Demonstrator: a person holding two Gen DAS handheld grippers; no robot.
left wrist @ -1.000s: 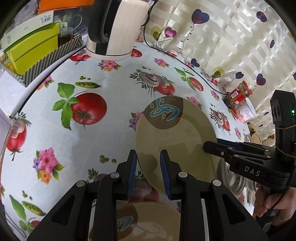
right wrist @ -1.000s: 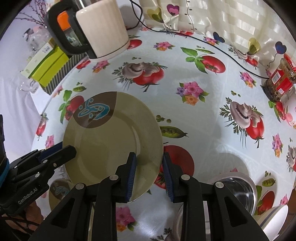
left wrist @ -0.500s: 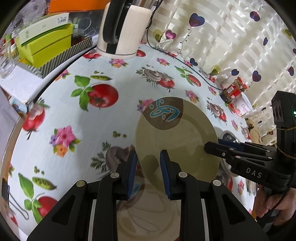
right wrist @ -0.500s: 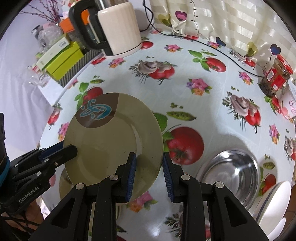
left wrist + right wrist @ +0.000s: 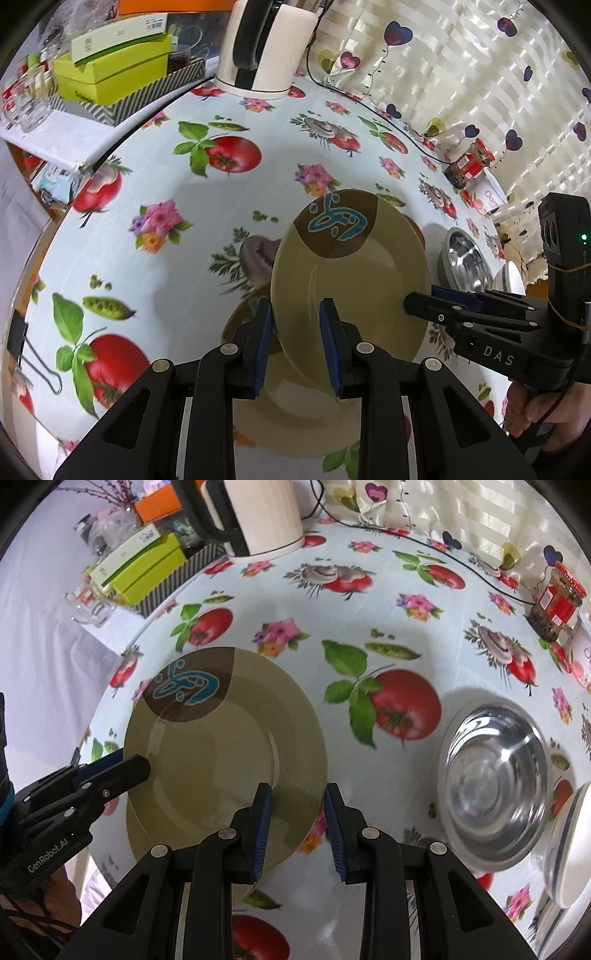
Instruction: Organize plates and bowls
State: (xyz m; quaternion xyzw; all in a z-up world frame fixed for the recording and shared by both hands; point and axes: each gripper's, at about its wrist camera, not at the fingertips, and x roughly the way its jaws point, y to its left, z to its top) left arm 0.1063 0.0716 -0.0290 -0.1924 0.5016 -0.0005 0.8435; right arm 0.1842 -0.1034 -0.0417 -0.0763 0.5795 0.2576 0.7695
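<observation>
Both claws gripped 1 plate [image 5: 351, 280], an olive one with a brown patch and a blue motif, held tilted above the worktop [image 5: 155, 173].

Left claw [image 5: 295, 343]: rim of the plate pinched between its blue pads, closed on it from the near side. Right claw [image 5: 298, 819]: rim between its pads on the opposite side, likewise clamped. In the left wrist view the right claw came in from the right, a hand [image 5: 543, 410] on its grip.

A 2nd plate [image 5: 295, 421], same pattern, lay flat on the worktop under the held one, near the front edge.

A steel bowl [image 5: 495, 790] sat on the worktop to the right of the held plate, apart from it. A white bowl [image 5: 569, 845] stood just beside the steel one, toward the right edge.

Kettle [image 5: 258, 513] stood at the back edge, jar [image 5: 557, 602] near the back right corner.
</observation>
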